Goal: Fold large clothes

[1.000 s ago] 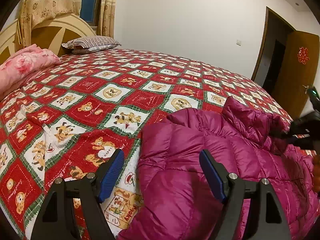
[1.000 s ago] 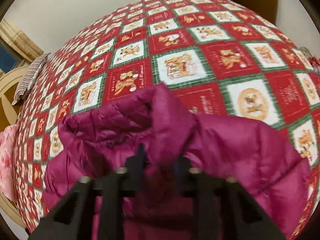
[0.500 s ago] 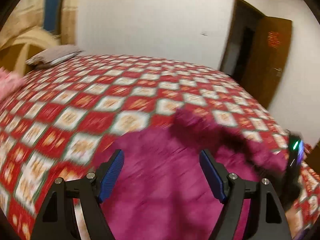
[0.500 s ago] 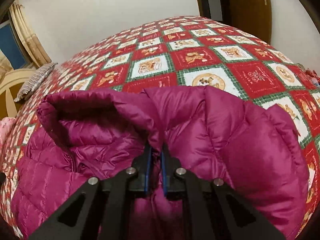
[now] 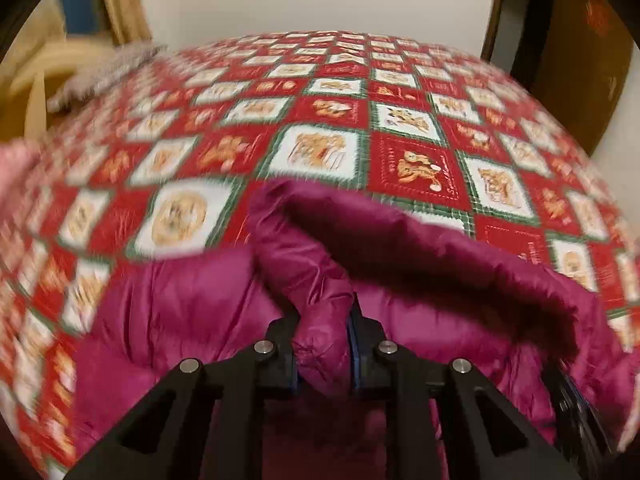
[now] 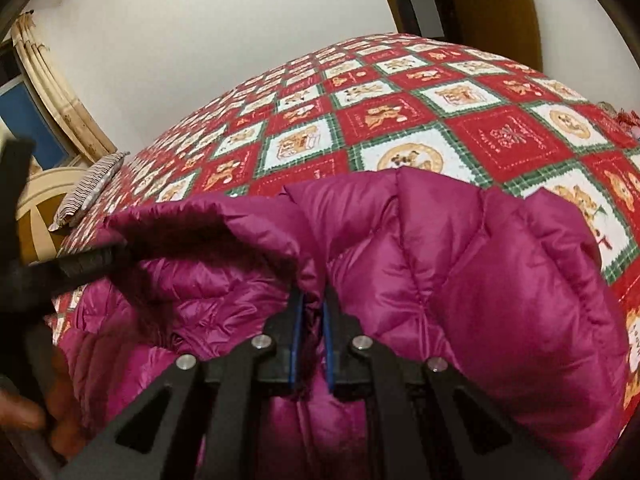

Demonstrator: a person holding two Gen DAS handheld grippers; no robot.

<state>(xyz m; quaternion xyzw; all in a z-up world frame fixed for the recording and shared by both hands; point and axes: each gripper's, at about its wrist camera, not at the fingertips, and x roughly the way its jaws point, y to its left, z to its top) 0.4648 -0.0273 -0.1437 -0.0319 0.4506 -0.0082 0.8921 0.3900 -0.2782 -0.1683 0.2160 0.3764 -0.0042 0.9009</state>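
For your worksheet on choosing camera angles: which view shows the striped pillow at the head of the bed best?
The right wrist view: the striped pillow is sharp there, its stripes clear, lying at the far edge of the patterned bedspread beside the headboard. In the left wrist view the same pillow is only a motion-blurred grey patch.

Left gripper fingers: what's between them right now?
A bunched fold of the magenta puffer jacket, pinched between the left gripper's closed jaws, per the left wrist view.
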